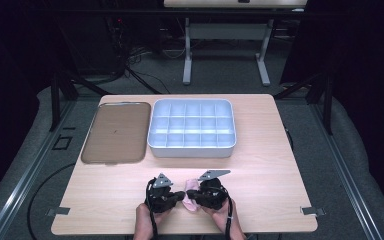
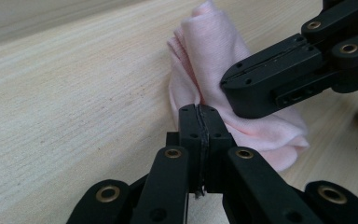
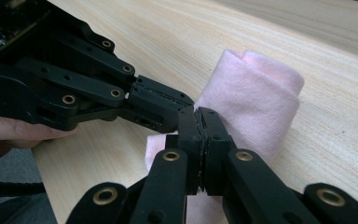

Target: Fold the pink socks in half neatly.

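Note:
A rolled, crumpled pink cloth (image 1: pixel 191 204) lies on the wooden table (image 1: pixel 270 170) near its front edge, between both grippers. My left gripper (image 1: pixel 180 196) comes at it from the left, and my right gripper (image 1: pixel 196 196) from the right. In the left gripper view my jaws (image 2: pixel 199 111) are pressed together at the lower edge of the cloth (image 2: pixel 205 42), with the right gripper (image 2: pixel 230 83) pinching a fold beside them. The right gripper view shows that gripper (image 3: pixel 199 113) shut against the cloth roll (image 3: pixel 256 98), and the left gripper (image 3: pixel 179 108) meets it tip to tip.
A white compartment box (image 1: pixel 192 150) stands at the table's middle back, with a flat brown tray (image 1: pixel 112 132) to its left. Small metal clips (image 1: pixel 312 210) sit at the front corners. Another table's legs (image 1: pixel 187 55) stand on the floor beyond.

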